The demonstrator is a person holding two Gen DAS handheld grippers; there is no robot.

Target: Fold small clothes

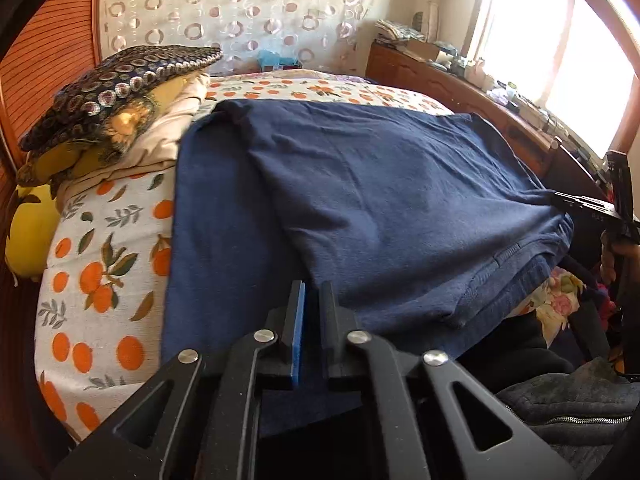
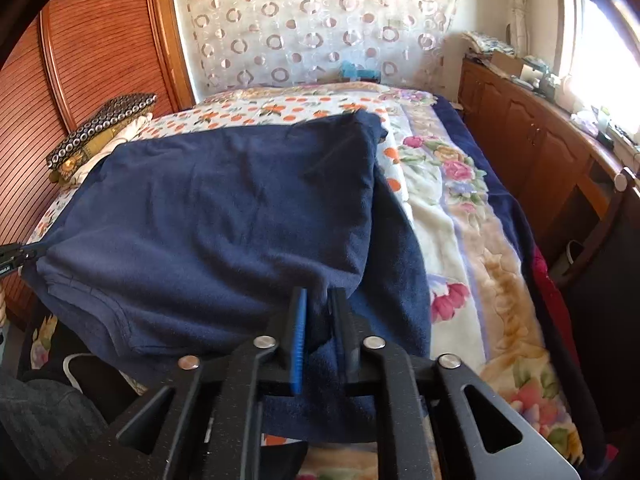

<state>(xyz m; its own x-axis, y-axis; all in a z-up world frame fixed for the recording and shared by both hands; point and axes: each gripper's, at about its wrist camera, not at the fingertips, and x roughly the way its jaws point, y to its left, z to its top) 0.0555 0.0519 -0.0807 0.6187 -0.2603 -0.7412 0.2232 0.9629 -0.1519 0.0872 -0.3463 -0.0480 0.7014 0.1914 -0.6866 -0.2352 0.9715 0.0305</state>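
A navy blue shirt (image 1: 380, 200) (image 2: 220, 208) lies folded over itself on the bed, its upper layer doubled toward me. My left gripper (image 1: 313, 292) hovers at the near edge of the cloth, its jaws a narrow gap apart with nothing pinched between them. My right gripper (image 2: 319, 298) sits at the other near corner, slightly open, with navy fabric lying loosely in the gap. Each gripper also shows at the edge of the other's view: right gripper (image 1: 580, 204), left gripper (image 2: 16, 258).
An orange-print bedsheet (image 1: 100, 240) covers the bed, with stacked pillows (image 1: 112, 92) at the far left. A floral blanket (image 2: 480, 240) lies along the right side. A wooden cabinet (image 2: 540, 140) with clutter runs under the window. A grey zippered garment (image 1: 560, 408) is close by.
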